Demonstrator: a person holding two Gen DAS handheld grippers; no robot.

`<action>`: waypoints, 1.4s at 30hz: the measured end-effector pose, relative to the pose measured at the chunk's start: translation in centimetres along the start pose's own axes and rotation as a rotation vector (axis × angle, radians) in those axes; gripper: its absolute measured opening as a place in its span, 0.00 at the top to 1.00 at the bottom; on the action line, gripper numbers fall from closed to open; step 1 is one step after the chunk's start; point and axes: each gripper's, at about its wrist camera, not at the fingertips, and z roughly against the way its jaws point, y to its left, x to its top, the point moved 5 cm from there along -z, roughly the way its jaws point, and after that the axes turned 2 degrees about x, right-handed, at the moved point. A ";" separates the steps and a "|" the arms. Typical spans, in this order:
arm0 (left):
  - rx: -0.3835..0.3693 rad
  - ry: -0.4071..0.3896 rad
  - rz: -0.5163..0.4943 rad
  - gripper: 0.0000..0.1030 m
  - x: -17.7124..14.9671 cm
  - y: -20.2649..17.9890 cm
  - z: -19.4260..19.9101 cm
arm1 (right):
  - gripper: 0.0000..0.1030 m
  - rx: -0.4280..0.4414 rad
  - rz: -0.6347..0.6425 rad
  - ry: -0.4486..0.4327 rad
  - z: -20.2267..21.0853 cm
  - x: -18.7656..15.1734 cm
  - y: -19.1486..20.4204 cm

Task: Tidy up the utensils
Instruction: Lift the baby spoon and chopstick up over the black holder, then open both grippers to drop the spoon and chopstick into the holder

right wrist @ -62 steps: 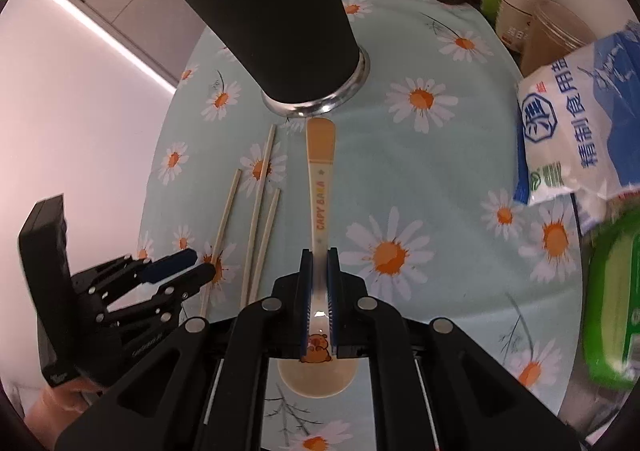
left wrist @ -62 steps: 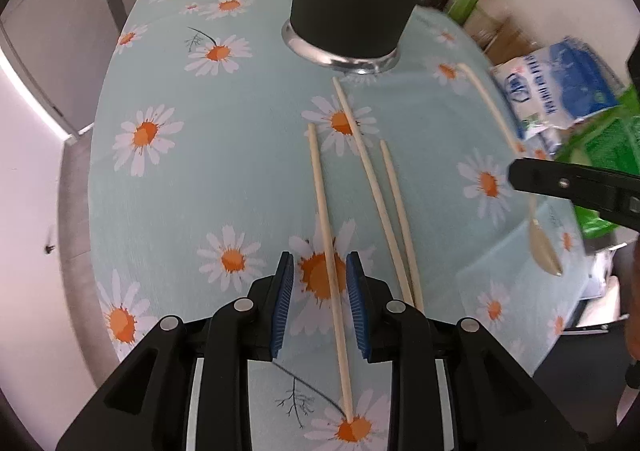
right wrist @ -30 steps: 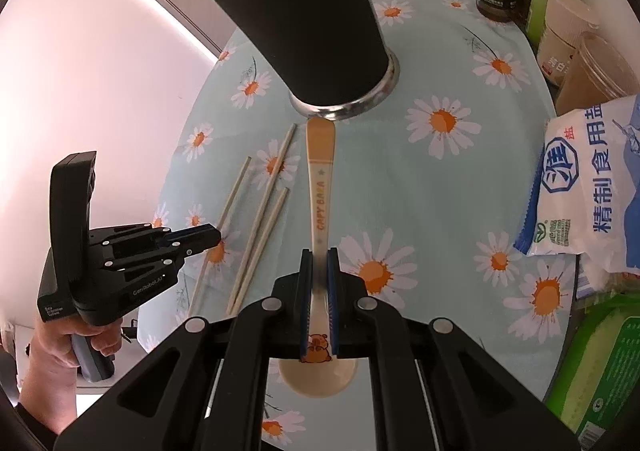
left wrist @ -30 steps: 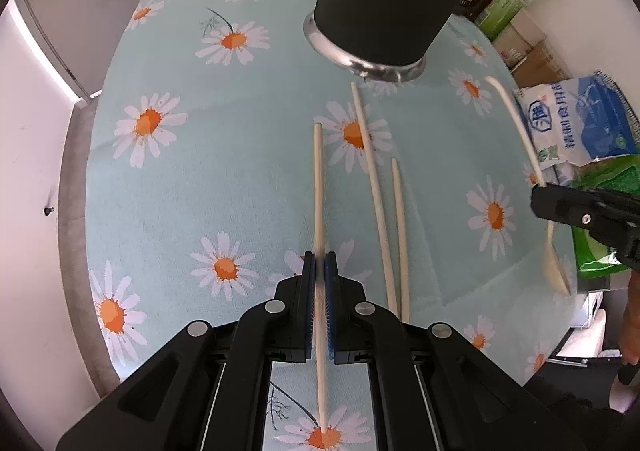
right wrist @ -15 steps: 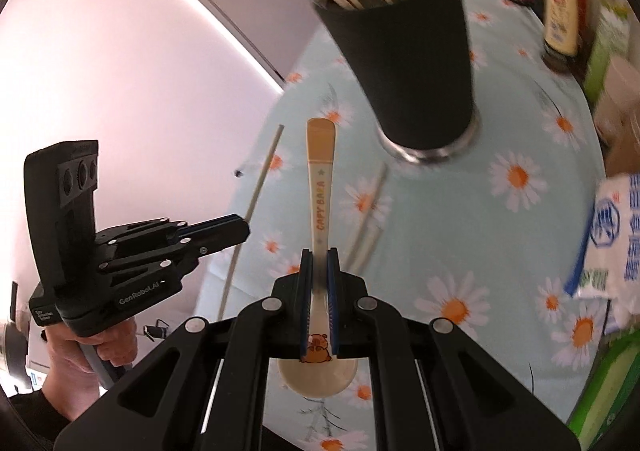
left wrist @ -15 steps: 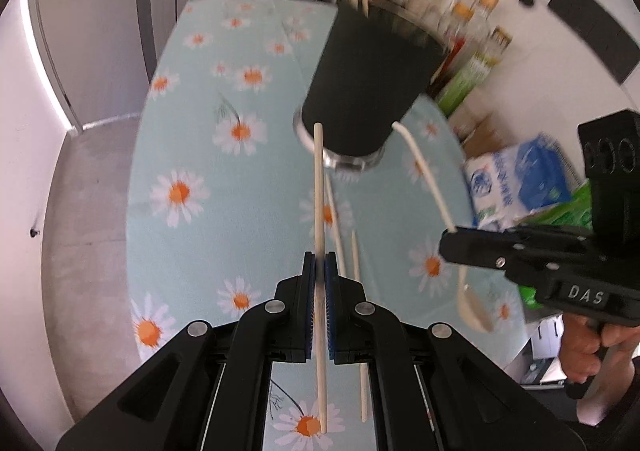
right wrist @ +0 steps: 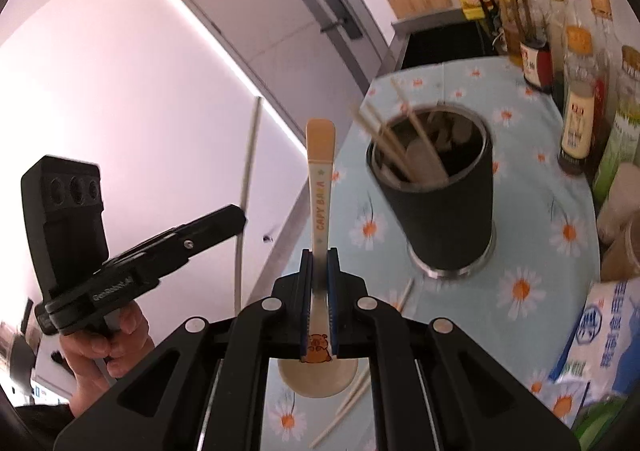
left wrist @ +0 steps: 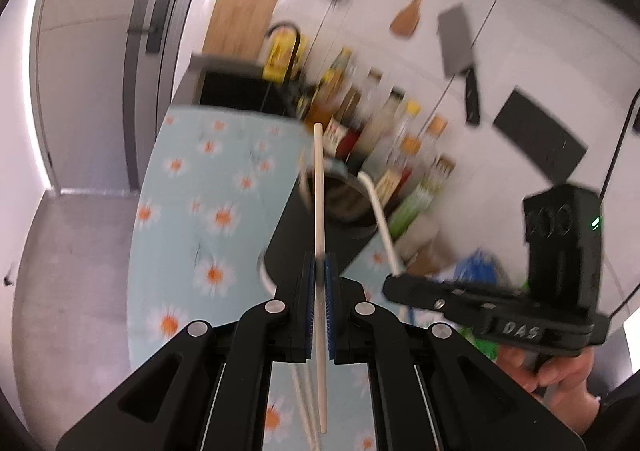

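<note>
A single chopstick [left wrist: 319, 211] is clamped between the jaws of the left gripper [left wrist: 319, 311], gripped along its lower part so that a long length rises ahead of the jaws and a short length hangs behind them. It is held in the air, its upper end seen over the black utensil holder [right wrist: 440, 207]. From the right wrist view the same chopstick is seen to the left of the holder, well apart from it.

A cream spoon [right wrist: 319, 231] printed with "CAPY BARA" is clamped between the jaws of the right gripper [right wrist: 319, 303], which are closed on its handle just above the bowl; the bowl lies behind the jaws and the handle points up and forward. The spoon is carried off the surface [right wrist: 528, 235], to the left of the holder.

The holder stands upright on the daisy-patterned cloth and several chopsticks are held inside it, leaning toward its left rim. Two more chopsticks [right wrist: 352, 399] are left lying on the surface in front of the holder, below the spoon's bowl.
</note>
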 end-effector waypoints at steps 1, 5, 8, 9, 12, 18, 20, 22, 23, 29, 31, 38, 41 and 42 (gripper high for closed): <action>-0.013 -0.028 0.003 0.96 0.8 -0.3 -0.1 | 0.92 0.014 -0.009 -0.017 0.1 0.5 -0.2; -0.037 -0.129 -0.024 0.96 3.2 -1.6 -0.1 | 0.92 0.069 -0.034 -0.098 1.3 2.9 -1.0; -0.064 -0.175 -0.034 0.96 4.7 -2.6 -0.7 | 0.92 0.070 -0.014 -0.163 2.3 4.4 -0.8; -0.074 -0.186 -0.032 0.96 5.2 -2.8 -0.9 | 0.92 0.083 -0.014 -0.177 2.5 4.9 -0.8; -0.088 -0.222 -0.041 0.96 6.4 -3.2 -1.7 | 0.92 0.081 0.012 -0.235 3.0 6.3 -1.1; -0.084 -0.298 -0.045 0.96 8.8 -3.3 -3.5 | 0.92 0.001 0.041 -0.367 2.2 8.8 -3.2; -0.087 -0.319 -0.038 0.96 9.3 -3.1 -3.9 | 0.92 -0.004 0.046 -0.404 2.0 9.5 -3.7; -0.104 -0.352 -0.031 0.96 9.9 -3.0 -4.1 | 0.92 -0.013 0.064 -0.440 1.8 10.2 -4.2; -0.102 -0.375 -0.030 0.96 10.2 -2.9 -4.2 | 0.92 -0.013 0.068 -0.453 1.8 10.5 -4.4; -0.126 -0.449 -0.008 0.96 11.2 -2.2 -4.5 | 0.92 -0.020 0.079 -0.536 1.8 11.8 -5.5; -0.126 -0.458 -0.007 0.96 11.1 -2.0 -4.9 | 0.92 -0.027 0.096 -0.561 1.9 11.9 -5.6; -0.132 -0.438 -0.020 0.96 9.0 -1.5 -7.4 | 0.92 -0.085 0.137 -0.551 0.3 10.6 -6.3; -0.112 -0.441 -0.028 0.96 8.0 -1.2 -8.3 | 0.92 -0.118 0.153 -0.544 -0.6 9.9 -6.6; -0.107 -0.442 -0.029 0.96 7.7 -1.1 -8.5 | 0.92 -0.136 0.156 -0.542 -0.9 9.6 -6.7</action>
